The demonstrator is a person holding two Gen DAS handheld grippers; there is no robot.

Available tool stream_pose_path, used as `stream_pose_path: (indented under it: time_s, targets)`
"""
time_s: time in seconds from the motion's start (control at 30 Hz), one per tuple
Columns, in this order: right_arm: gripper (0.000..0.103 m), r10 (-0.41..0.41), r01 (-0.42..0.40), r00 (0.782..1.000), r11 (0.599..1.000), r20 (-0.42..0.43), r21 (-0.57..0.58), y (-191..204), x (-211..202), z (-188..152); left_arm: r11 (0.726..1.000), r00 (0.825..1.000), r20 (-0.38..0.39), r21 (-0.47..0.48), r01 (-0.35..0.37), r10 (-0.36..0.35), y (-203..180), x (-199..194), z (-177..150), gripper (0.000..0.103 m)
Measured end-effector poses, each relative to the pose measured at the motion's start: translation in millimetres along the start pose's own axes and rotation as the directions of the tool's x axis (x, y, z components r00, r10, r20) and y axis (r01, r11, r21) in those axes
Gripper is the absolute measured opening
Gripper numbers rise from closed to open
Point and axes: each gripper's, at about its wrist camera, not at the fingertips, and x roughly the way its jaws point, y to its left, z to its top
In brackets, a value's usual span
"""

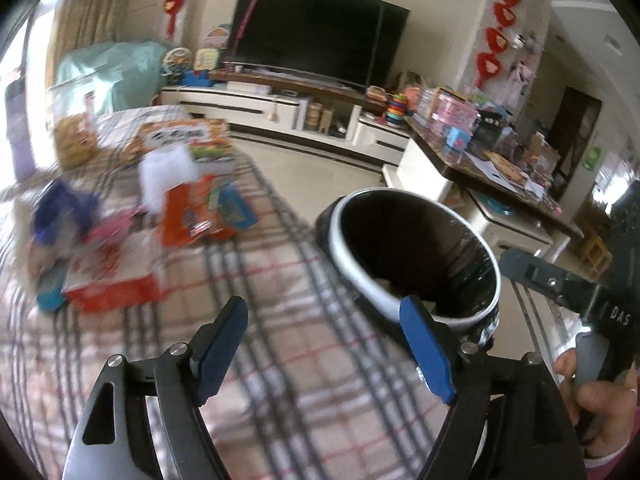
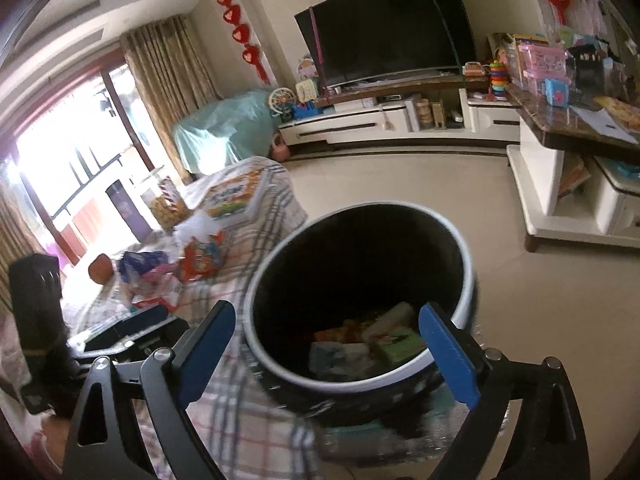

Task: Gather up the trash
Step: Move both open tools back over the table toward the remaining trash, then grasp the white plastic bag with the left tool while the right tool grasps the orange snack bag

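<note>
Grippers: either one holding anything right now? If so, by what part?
Nothing held. Left gripper is open over the plaid tablecloth; right gripper is open above the trash bin, nothing between its fingers.

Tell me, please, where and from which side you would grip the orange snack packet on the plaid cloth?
Probably by the orange snack packet's upper edge, coming down from above with the open left gripper. It seems to lie fairly flat on the plaid cloth, with other wrappers crowding its left side; motion blur hides finer detail.
</note>
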Motion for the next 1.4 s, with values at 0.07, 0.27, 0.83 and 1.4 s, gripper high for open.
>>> stream_pose_path:
  time_s: [0.07, 0.27, 0.83, 1.4]
  targets:
    - [0.094, 0.021, -0.021, 1.000, 1.000, -0.002, 0.004, 9, 1, -5, 1.000, 1.000, 0.004, -0.028, -0.011, 0.011, 10, -11, -7, 0.079]
    - [0.095, 0.074, -0.075, 0.996, 0.997, -0.039, -0.018, 42, 13, -19, 0.994, 0.998, 0.013, -0.094, -0.060, 0.061, 41, -44, -24, 0.079]
    - [0.095, 0.147, -0.157, 0.983, 0.984, -0.113, -0.085, 113, 55, -42, 0.952, 0.982, 0.004, -0.247, -0.184, 0.190, 99, -97, -52, 0.079]
    - [0.094, 0.121, -0.134, 0.986, 0.985, -0.118, -0.106, 135, 95, -29, 0.927, 0.976, -0.022, -0.309, -0.212, 0.216, 139, -88, -45, 0.079]
